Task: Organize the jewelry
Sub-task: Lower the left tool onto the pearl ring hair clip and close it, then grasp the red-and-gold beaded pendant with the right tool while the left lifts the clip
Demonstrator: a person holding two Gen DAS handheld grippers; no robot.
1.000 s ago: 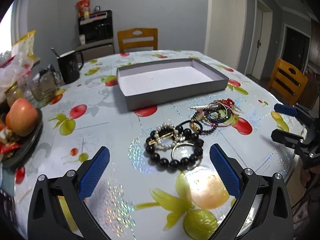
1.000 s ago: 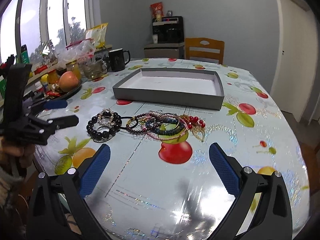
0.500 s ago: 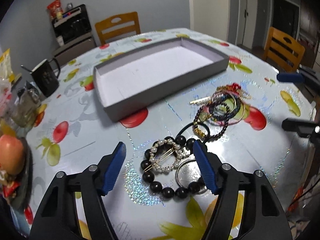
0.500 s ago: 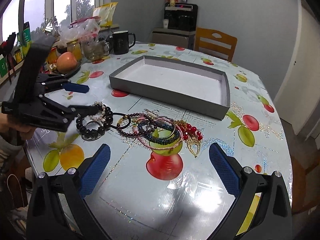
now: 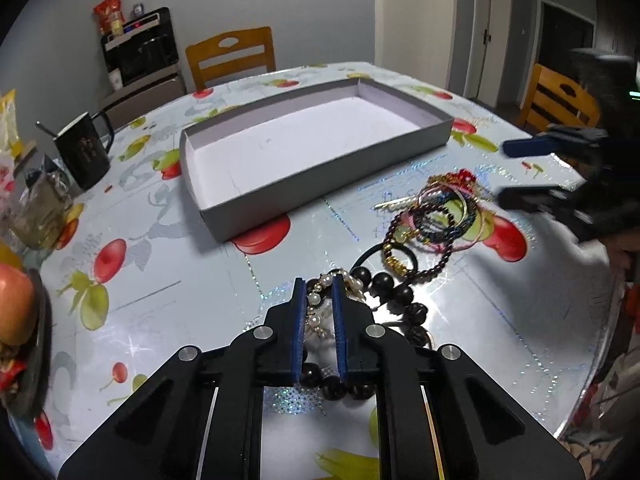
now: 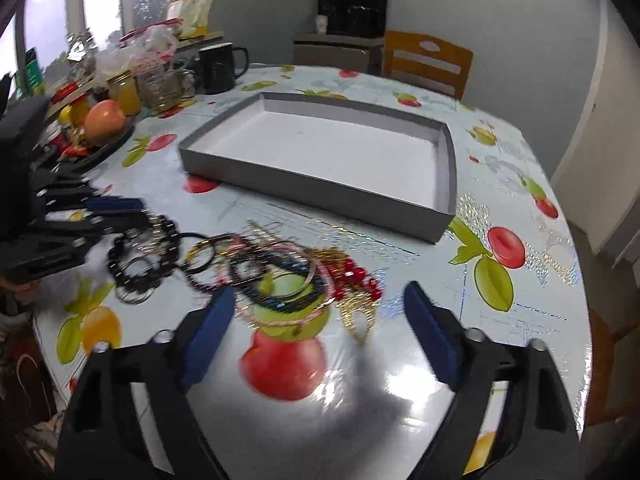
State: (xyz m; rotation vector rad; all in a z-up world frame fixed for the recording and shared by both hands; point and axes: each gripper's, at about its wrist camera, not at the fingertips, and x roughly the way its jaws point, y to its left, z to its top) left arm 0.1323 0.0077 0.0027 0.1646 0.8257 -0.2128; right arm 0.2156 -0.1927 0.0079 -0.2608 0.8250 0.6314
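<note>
The left tool (image 5: 319, 284), spread wide a moment ago, has now clenched on the pearl hair clip (image 5: 316, 300), which lies atop the black bead bracelet (image 5: 394, 294) at lower centre of the left view. This looks like the first pick. The right tool (image 6: 318, 312) has dropped closer, released wide, above the tangled bracelet pile (image 6: 280, 276) on the counter (image 6: 500, 320). The grey tray (image 5: 320, 182), upper centre, holds nothing yet.

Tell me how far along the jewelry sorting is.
Nothing is sorted yet: the gray tray holds no jewelry. In hand: the left tongs have closed on the pearl hair clip lying on the black bead bracelet. Left: that bracelet and the bangle pile, which the open right tongs hover over.
</note>
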